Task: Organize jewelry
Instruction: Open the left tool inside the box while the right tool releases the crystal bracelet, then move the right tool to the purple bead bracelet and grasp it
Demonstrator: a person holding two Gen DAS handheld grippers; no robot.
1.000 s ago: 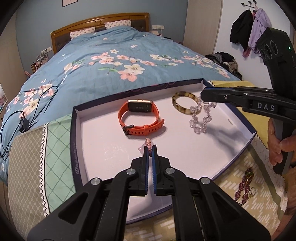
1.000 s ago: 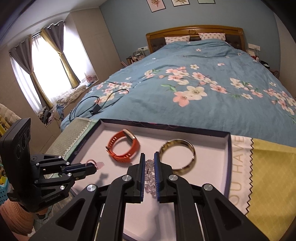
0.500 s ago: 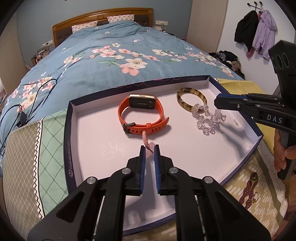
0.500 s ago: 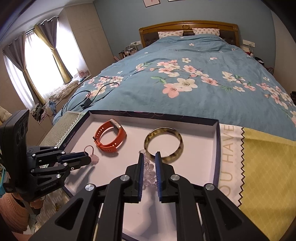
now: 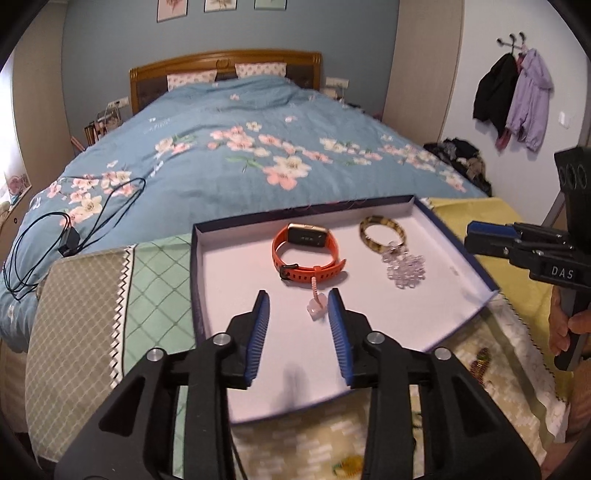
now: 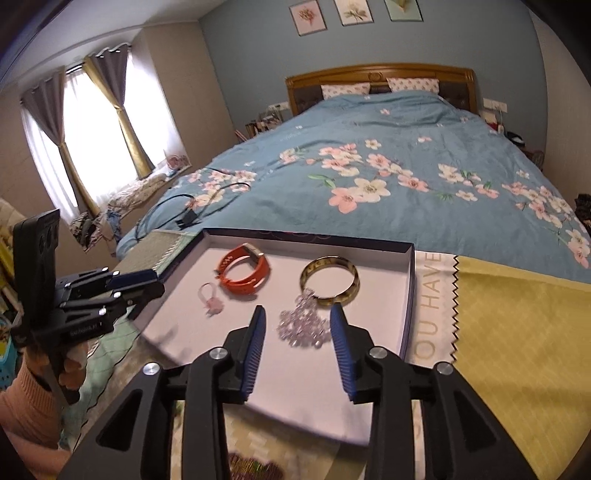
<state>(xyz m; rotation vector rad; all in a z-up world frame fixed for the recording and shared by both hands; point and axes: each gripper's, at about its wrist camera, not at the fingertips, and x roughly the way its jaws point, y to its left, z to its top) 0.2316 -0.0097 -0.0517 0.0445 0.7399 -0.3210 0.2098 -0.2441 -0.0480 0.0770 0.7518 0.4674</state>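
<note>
Bedroom with blue-grey walls, a wooden headboard (image 5: pixel 225 68) and three framed prints (image 6: pixel 351 14) above it. Bed (image 5: pixel 240 155) carries a blue quilt with pink and white blossoms; a black cable (image 5: pixel 66 229) lies on its left side. Curtained window (image 6: pixel 85 140) lights the right wrist view; coats (image 5: pixel 513 96) hang on wall hooks in the left one. At the foot of the bed, green and yellow cloths (image 6: pixel 517 332) lie under a shallow tray (image 5: pixel 197 280) with a white floor and dark rim. In the tray rest an orange watch (image 5: pixel 306 254), a tortoiseshell bangle (image 5: pixel 382 236), a clear bead bracelet (image 5: pixel 404 269) touching the bangle, and a small pink charm (image 5: pixel 316 304) just in front of the watch. Left gripper (image 5: pixel 298 325) has just been opening, jaws spread with the charm lying loose between the tips. Right gripper (image 6: pixel 297 339) has likewise just been opening, jaws apart, beads free between them.
</note>
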